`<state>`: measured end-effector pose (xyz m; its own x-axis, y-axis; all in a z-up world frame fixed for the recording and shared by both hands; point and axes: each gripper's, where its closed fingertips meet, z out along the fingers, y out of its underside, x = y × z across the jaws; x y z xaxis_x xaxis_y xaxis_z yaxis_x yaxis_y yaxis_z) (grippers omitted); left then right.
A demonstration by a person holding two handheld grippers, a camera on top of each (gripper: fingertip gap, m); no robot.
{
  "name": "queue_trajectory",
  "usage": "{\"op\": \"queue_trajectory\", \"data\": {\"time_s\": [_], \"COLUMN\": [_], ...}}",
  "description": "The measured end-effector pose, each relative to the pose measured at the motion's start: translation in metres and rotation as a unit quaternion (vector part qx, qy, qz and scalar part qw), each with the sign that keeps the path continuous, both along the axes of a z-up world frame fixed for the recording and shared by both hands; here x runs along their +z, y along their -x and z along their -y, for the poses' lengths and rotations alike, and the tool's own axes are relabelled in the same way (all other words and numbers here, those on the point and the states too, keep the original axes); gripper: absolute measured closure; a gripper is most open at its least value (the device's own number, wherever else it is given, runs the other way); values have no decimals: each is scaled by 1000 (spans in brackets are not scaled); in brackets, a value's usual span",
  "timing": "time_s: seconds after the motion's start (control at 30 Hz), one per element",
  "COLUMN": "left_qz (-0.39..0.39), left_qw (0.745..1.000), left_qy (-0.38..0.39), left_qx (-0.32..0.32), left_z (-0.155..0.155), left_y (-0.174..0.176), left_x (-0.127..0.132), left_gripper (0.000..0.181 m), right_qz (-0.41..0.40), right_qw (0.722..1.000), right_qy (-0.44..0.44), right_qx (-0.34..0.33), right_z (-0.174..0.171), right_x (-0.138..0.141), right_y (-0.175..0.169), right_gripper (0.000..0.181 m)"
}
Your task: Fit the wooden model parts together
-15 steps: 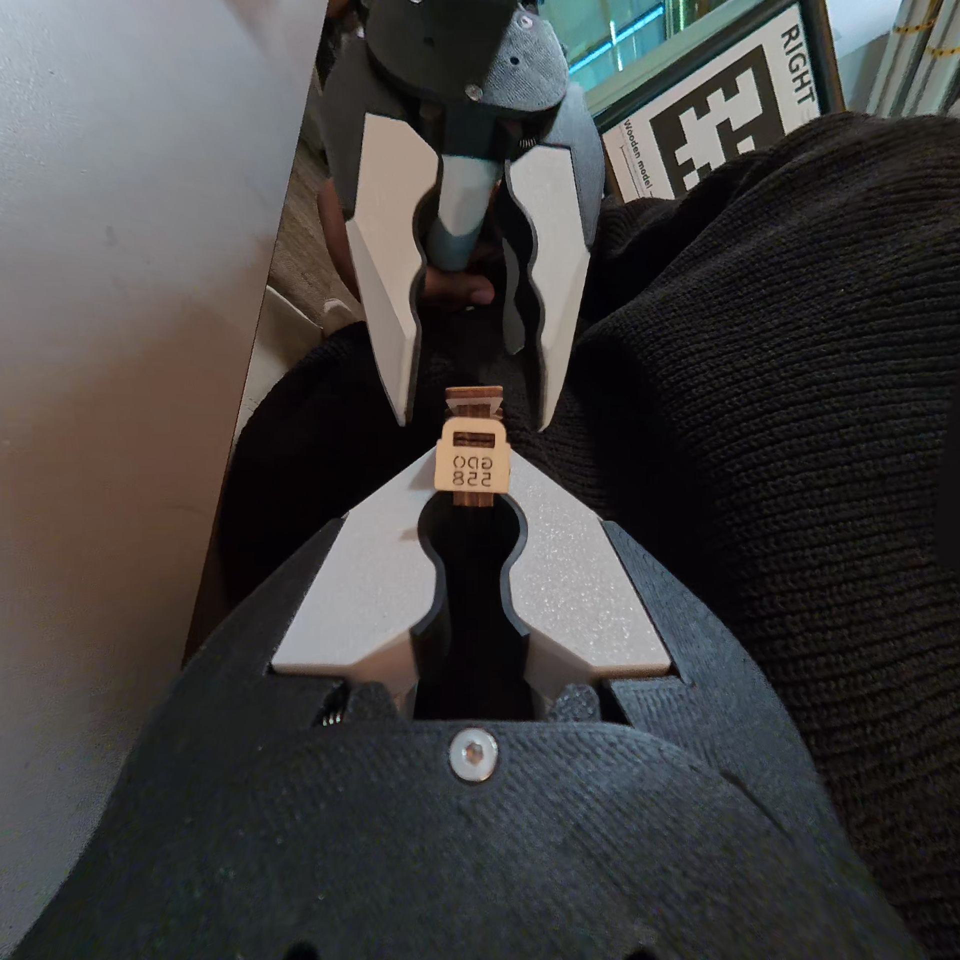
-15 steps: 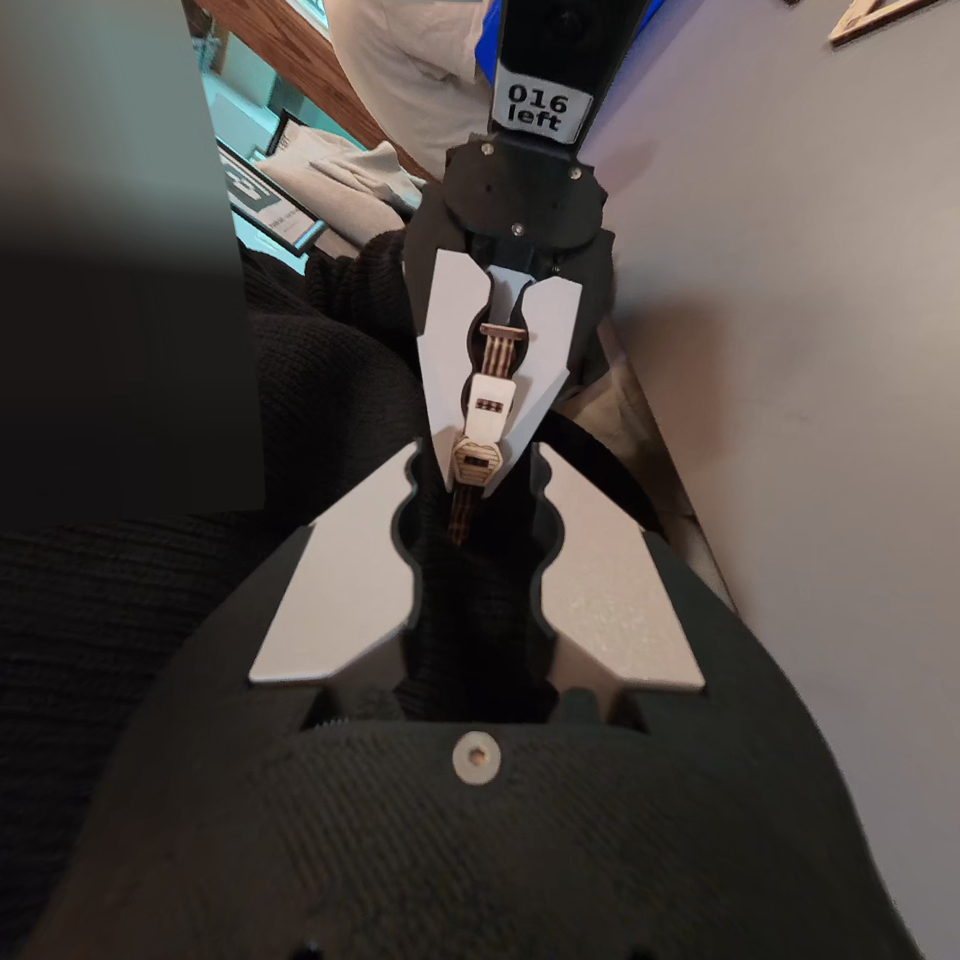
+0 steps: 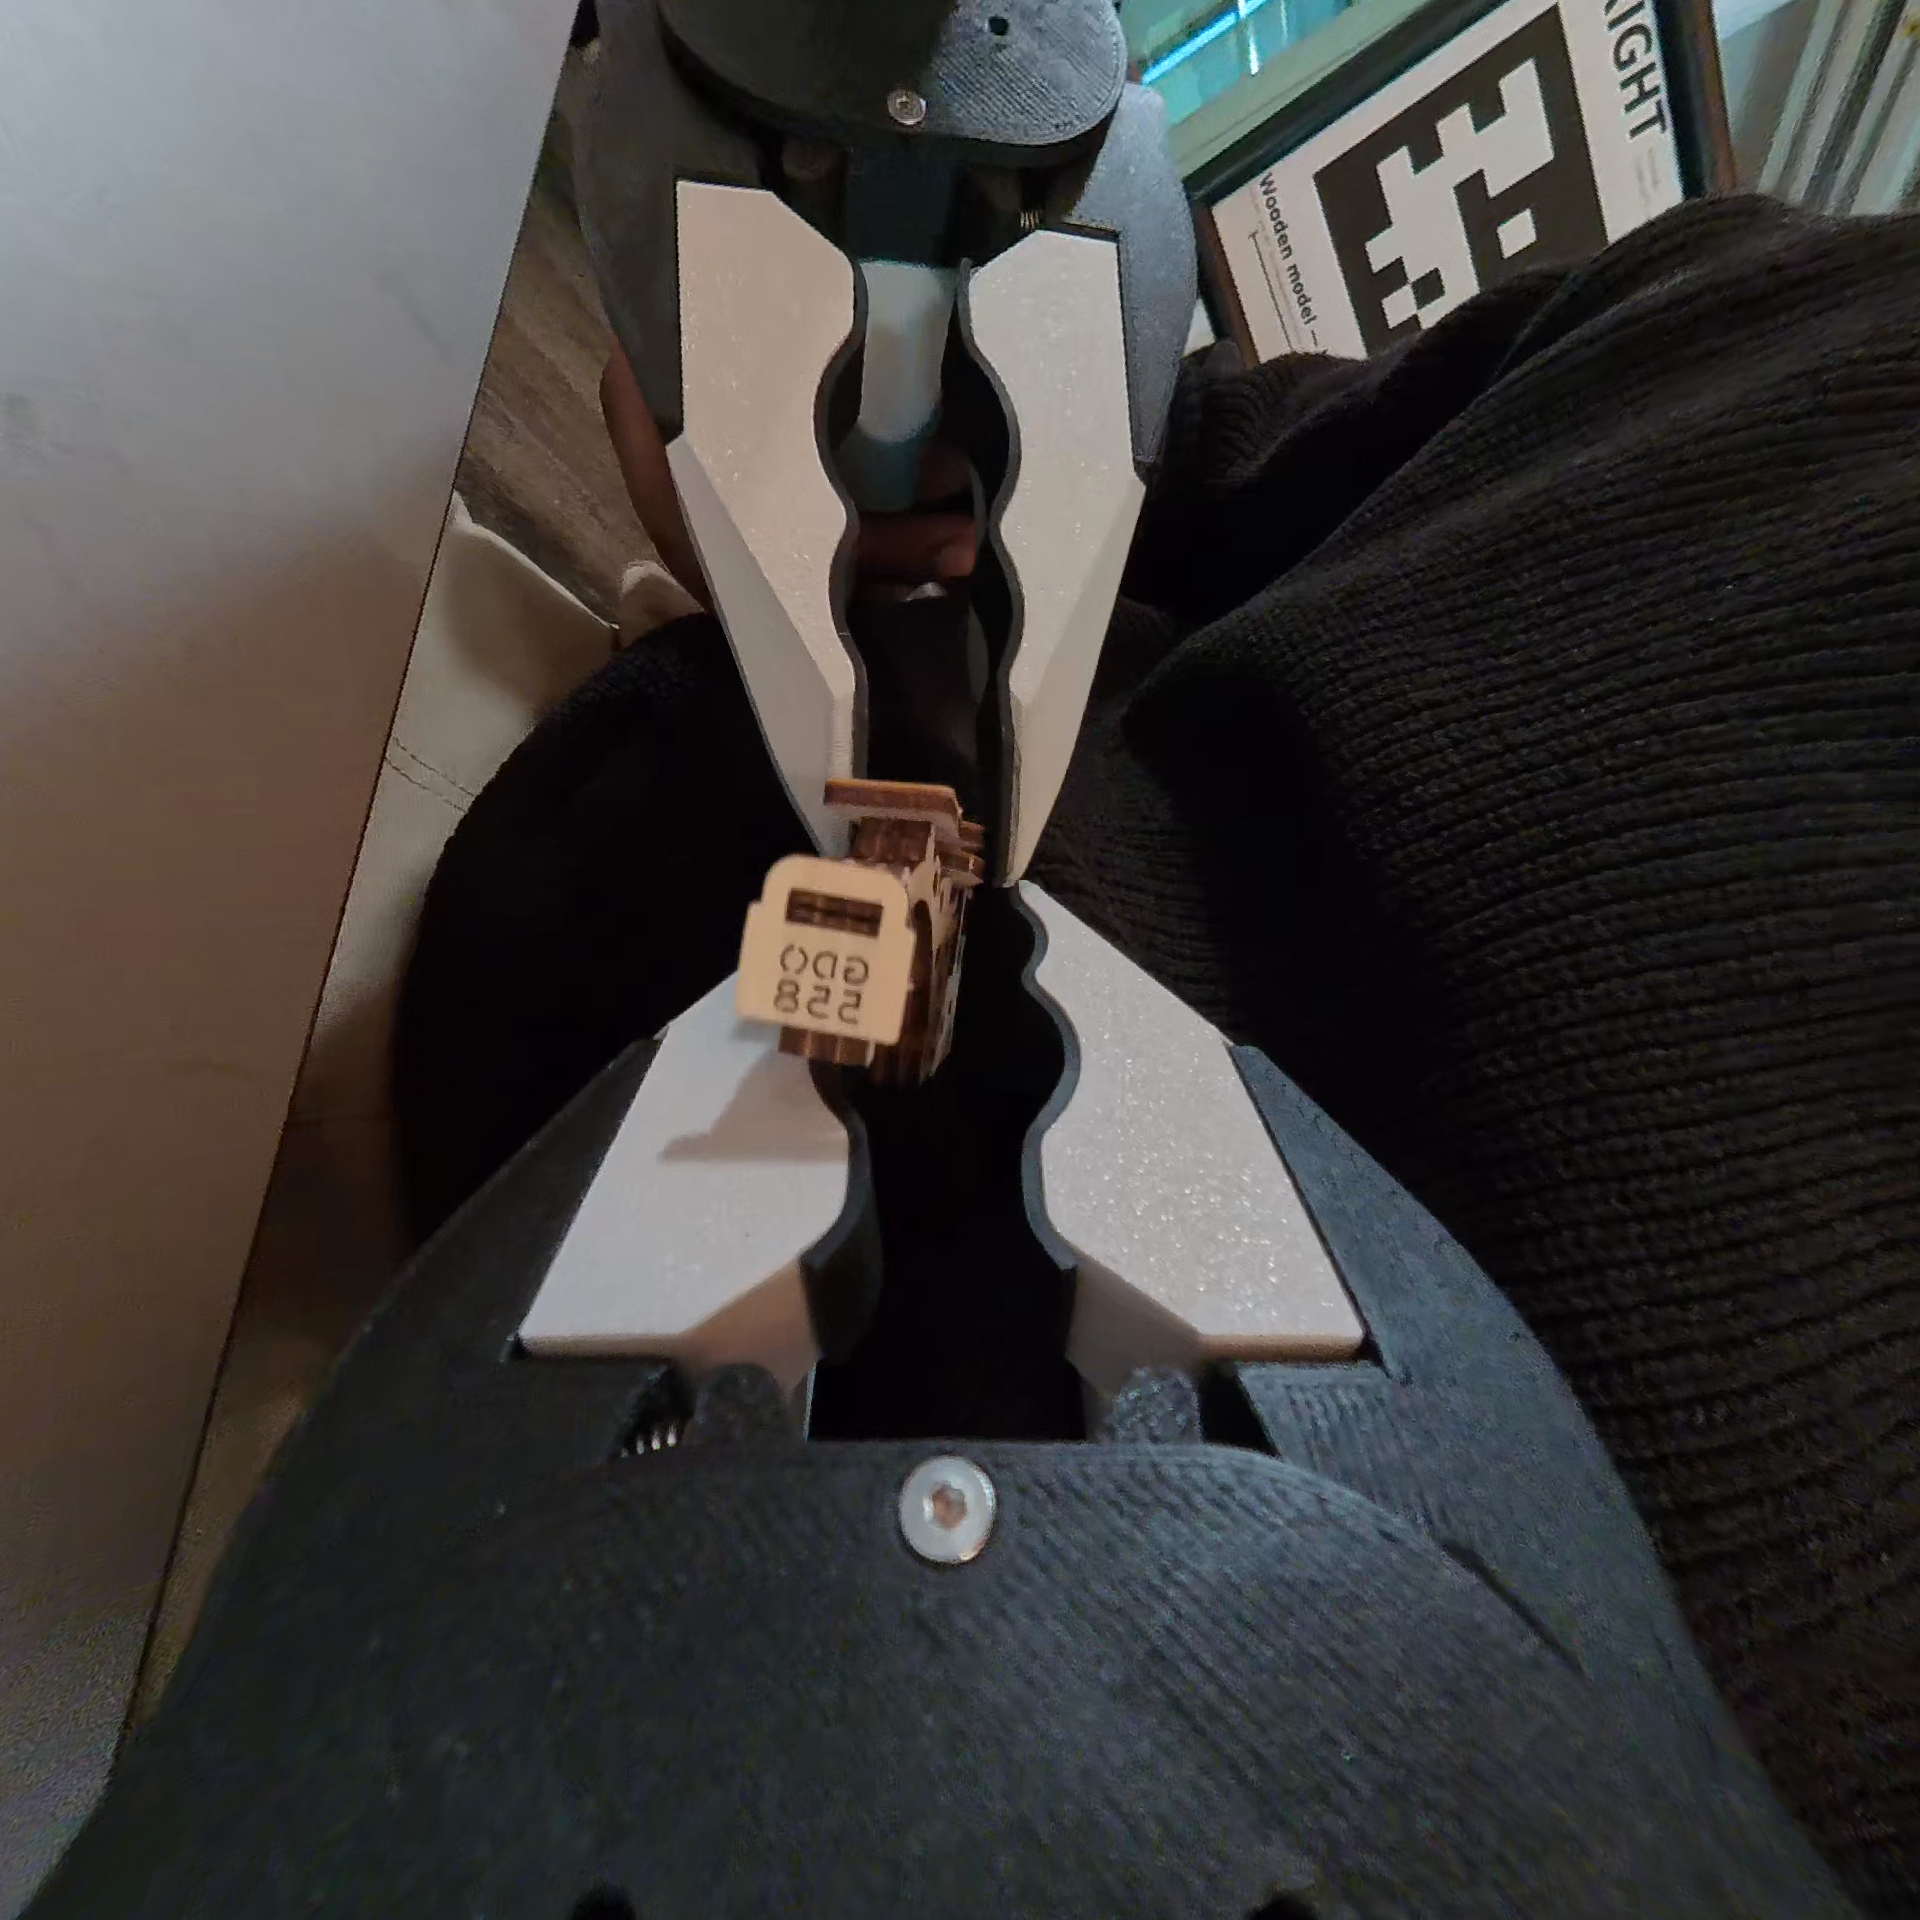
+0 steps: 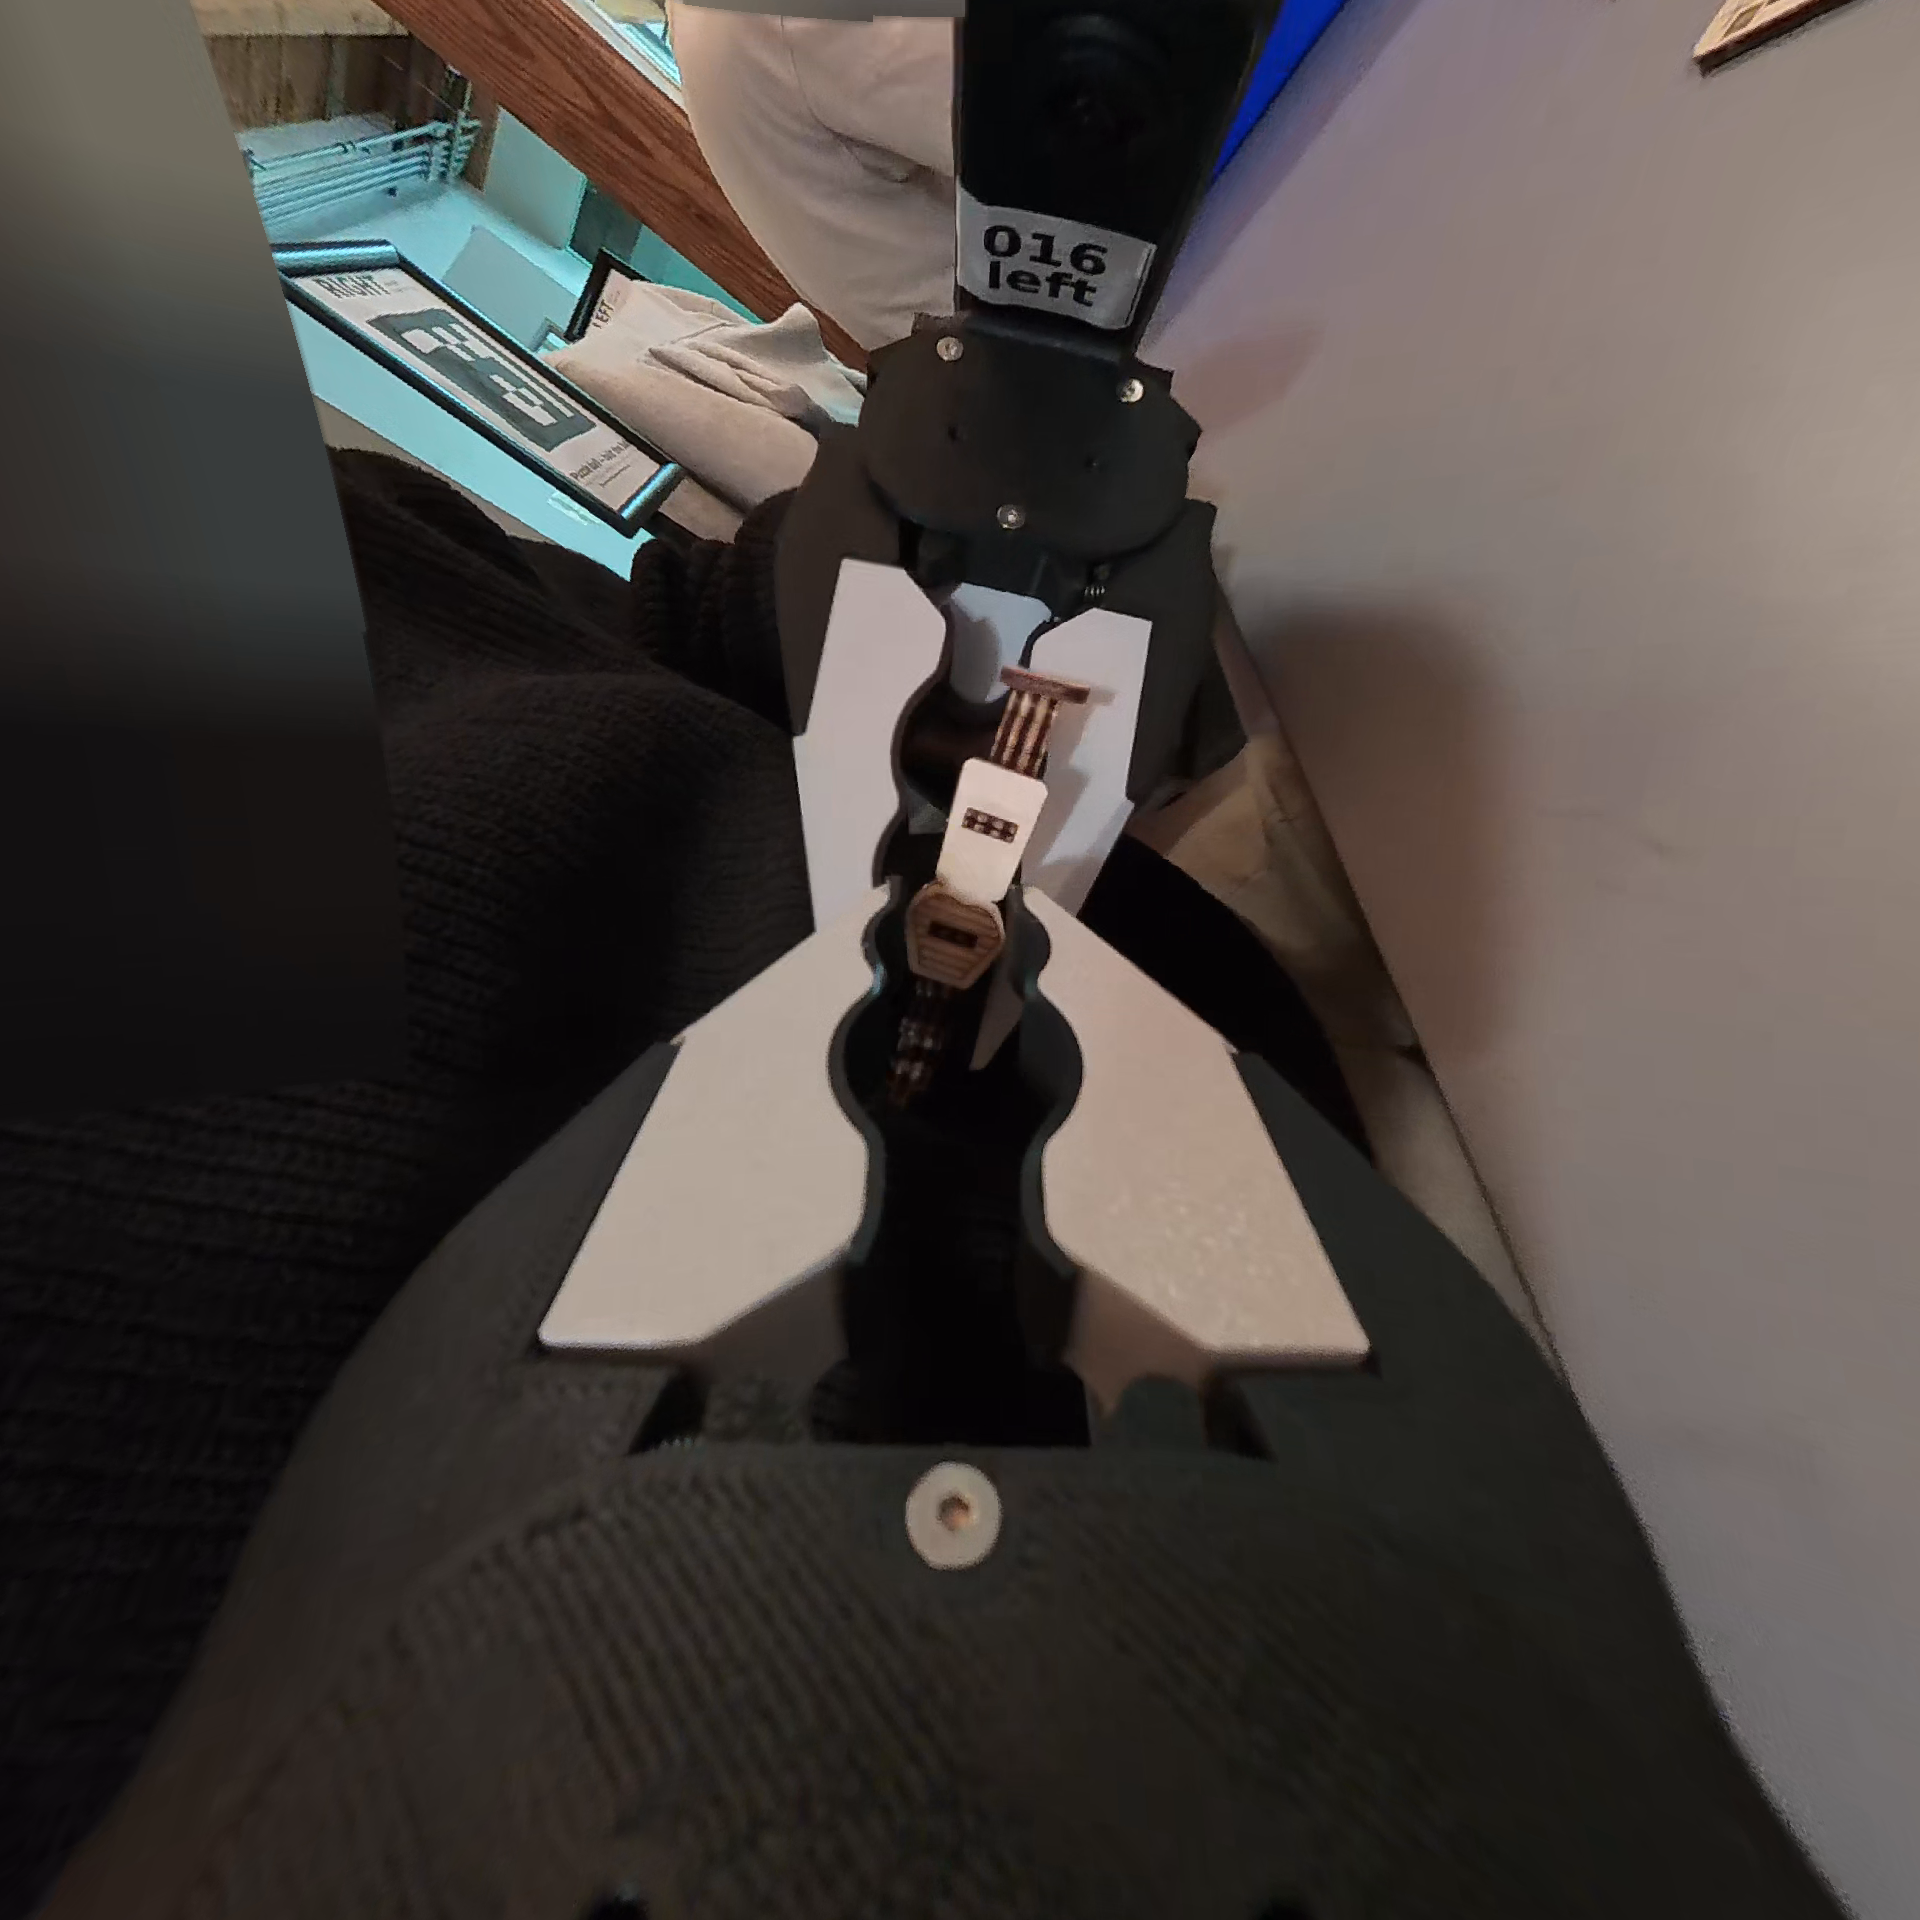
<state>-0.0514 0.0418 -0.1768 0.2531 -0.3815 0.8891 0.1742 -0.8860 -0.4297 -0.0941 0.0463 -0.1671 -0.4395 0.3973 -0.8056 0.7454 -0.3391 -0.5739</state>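
Wood, pale and laser-cut: the wooden model (image 3: 831,966) hangs in the air between the two tools, just off the edge of the grey table (image 3: 208,623) and above a black knitted garment (image 3: 1455,935). It is a thin stack of dark-edged strips with a flat pale plate on one face, a six-sided piece (image 4: 951,935) at one end and a small crossbar (image 4: 1044,688) at the other.

The right hand-held gripper (image 4: 954,920) is drawn in around the six-sided end, its two tips sitting tight on either side of it and seemingly pinching it.

The left hand-held gripper (image 3: 878,956) faces it tip to tip. Its fingers stand apart: the model leans over onto one finger, with the plate overlapping that tip, while a dark gap shows between the model and the other finger.

A framed black-and-white marker card (image 3: 1455,177) stands behind the garment. Another flat wooden piece (image 4: 1756,26) lies on the table near its far edge.
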Motion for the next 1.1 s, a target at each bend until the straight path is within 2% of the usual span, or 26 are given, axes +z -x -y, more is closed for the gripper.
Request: {"op": "queue_trajectory", "data": {"time_s": [0.13,0.2,0.33,0.47,0.5,0.67,0.7,0.77,0.87,1.0,1.1], "left_qz": [10,17,62,126,127,128,127,126,88,49,51], "left_qw": [1000,999,994,979,977,974,973,973,975,974,973], "left_qy": [-5,-14,-39,-70,-72,-84,-88,-96,-106,-113,-108], "left_qx": [19,39,85,142,153,169,171,169,176,190,196], "left_z": [-4,-9,-21,-32,-34,-36,-36,-35,-36,-39,-40], "left_y": [6,12,26,44,47,50,51,51,53,59,62], "left_x": [5,9,26,50,50,52,53,54,48,41,40], "left_gripper": [147,146,159,166,173,174,174,174,175,175,175], "right_qz": [-11,-22,-54,-75,-79,-93,-92,-86,-86,-84,-76], "right_qw": [1000,999,992,989,989,987,987,987,985,986,989], "right_qy": [12,34,79,81,80,75,77,78,63,33,5], "right_qx": [-16,-34,-82,-94,-93,-111,-111,-113,-132,-141,-130], "right_z": [-7,-15,-35,-38,-36,-38,-38,-38,-45,-53,-49], "right_x": [6,15,36,43,45,49,49,48,46,39,31], "right_y": [3,6,14,15,15,19,19,20,24,23,23], "right_gripper": [163,163,163,163,163,163,161,148,133,153,156]}}
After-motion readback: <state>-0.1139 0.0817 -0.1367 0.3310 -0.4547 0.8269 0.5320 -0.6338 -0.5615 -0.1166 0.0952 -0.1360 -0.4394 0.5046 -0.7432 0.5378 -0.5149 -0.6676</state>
